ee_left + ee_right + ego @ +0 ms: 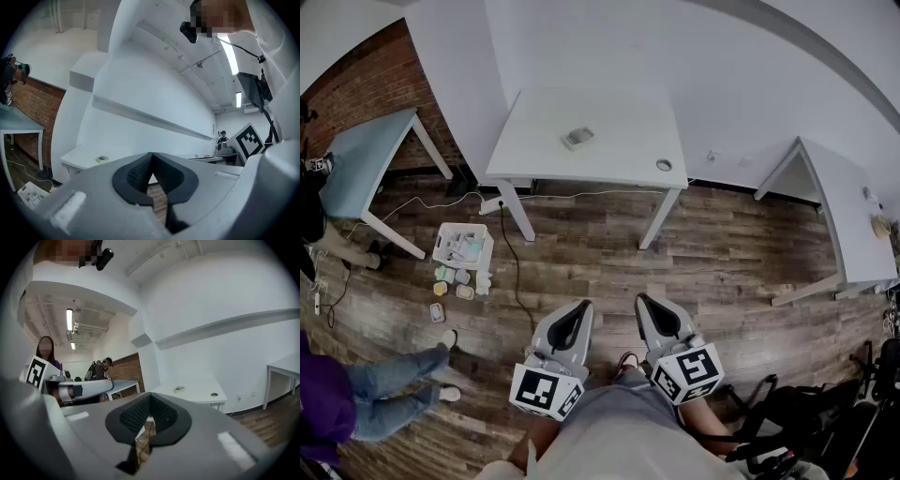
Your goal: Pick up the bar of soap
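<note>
Obs: bar of soap (577,138) near centre of white counter (619,112). left gripper (578,309), right gripper (649,305): jaws closed together, empty, well apart from counter.

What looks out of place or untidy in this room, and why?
Several small items lie loose on the wood floor beside the white basket, as if spilled from it. Nothing else stands out.

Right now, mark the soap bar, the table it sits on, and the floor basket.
bar of soap (577,138), head view, its top face.
white table (614,122), head view, bare tabletop right of the soap.
basket (440,240), head view, its left rim.
</note>
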The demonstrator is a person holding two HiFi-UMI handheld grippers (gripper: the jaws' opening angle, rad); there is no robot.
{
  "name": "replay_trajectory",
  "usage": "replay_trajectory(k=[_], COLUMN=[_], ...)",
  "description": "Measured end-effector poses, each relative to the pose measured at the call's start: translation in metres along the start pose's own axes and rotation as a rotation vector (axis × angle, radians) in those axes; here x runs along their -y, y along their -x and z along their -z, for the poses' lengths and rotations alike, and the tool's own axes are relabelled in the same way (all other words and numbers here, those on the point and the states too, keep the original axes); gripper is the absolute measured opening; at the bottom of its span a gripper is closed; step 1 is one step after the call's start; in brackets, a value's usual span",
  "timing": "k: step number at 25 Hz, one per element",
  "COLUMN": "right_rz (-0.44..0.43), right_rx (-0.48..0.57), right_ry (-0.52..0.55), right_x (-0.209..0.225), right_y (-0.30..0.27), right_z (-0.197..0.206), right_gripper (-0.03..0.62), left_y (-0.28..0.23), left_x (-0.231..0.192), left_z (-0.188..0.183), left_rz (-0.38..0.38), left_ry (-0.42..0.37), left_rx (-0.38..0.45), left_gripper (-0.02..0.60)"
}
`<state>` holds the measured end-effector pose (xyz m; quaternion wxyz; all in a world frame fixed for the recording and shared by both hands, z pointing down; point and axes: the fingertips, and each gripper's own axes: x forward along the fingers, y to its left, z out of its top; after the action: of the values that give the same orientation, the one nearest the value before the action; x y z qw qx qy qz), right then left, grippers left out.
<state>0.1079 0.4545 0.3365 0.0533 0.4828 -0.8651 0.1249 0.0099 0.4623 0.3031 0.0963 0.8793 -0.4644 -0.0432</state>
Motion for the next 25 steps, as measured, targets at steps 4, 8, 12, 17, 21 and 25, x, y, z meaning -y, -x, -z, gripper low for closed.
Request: replay_trajectory(k=[4, 8, 12, 17, 21, 25], right_rz=[0.000, -0.016, -0.036, -0.060, -0.075, -0.090], right_rx=[0.001, 0.001, -0.002, 0.004, -0.001, 0.005], right_ry=[0.003, -0.002, -0.015, -0.027, -0.020, -0.030], right_x=[0.005, 0.008, 0.017, 0.035, 0.053, 0.072], right_y=[-0.001, 0.001, 0.001, 0.007, 0.010, 0.016], right_z=[-0.001, -0.004, -0.003, -0.006, -0.005, -0.007], right_gripper=[0.003, 0.003, 0.003, 0.003, 0.005, 0.004], left_y=[-0.007, -0.014, -0.024, -0.040, -0.057, -0.074], left_x=[0.003, 0.013, 0.025, 0.038, 0.052, 0.067], left_z=[0.000, 0.000, 0.004, 0.005, 0.009, 0.014], left_rz=[0.007, 0.011, 0.017, 0.007, -0.002, -0.015], left_ry=[-0.001, -0.003, -0.001, -0.009, -0.011, -0.015], left_rx=[0.001, 0.001, -0.001, 0.001, 0.005, -0.008], left_gripper=[0.002, 0.002, 0.002, 0.002, 0.002, 0.002])
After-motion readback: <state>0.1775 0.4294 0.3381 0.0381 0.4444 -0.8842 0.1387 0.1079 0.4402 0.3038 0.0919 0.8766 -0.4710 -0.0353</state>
